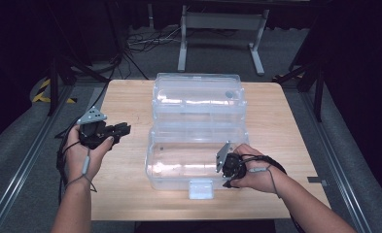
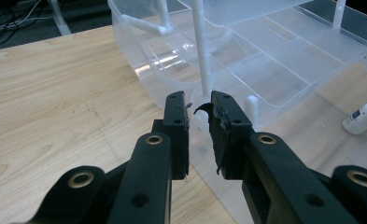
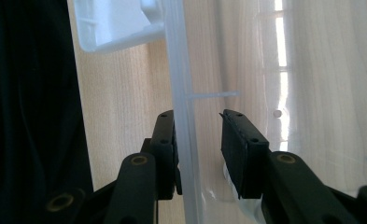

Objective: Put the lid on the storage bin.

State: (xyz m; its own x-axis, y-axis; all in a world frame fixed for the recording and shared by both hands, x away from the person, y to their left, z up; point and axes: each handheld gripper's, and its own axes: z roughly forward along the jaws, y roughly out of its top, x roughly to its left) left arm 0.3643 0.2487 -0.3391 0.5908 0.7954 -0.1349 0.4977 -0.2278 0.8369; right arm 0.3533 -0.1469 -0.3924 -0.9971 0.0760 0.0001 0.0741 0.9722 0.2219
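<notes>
One clear plastic box [image 1: 198, 141] on wooden table [image 1: 125, 97], grey floor [image 1: 28, 141].

One clear plastic storage box [image 1: 197, 141] is sitting open on one wooden table [image 1: 125, 97], and it is showing one white latch [image 1: 201, 188] at its near edge. Two grippers are showing: the left gripper [image 1: 123, 129] and the right gripper [image 1: 226, 175], each carrying two black jaws and one grey three-cornered plate. Two hands are holding them, one apiece. One small white bottle [image 2: 362, 117] is lying beside the box in the left gripper view. One white metal stand [image 1: 221, 36] is standing beyond the table
</notes>
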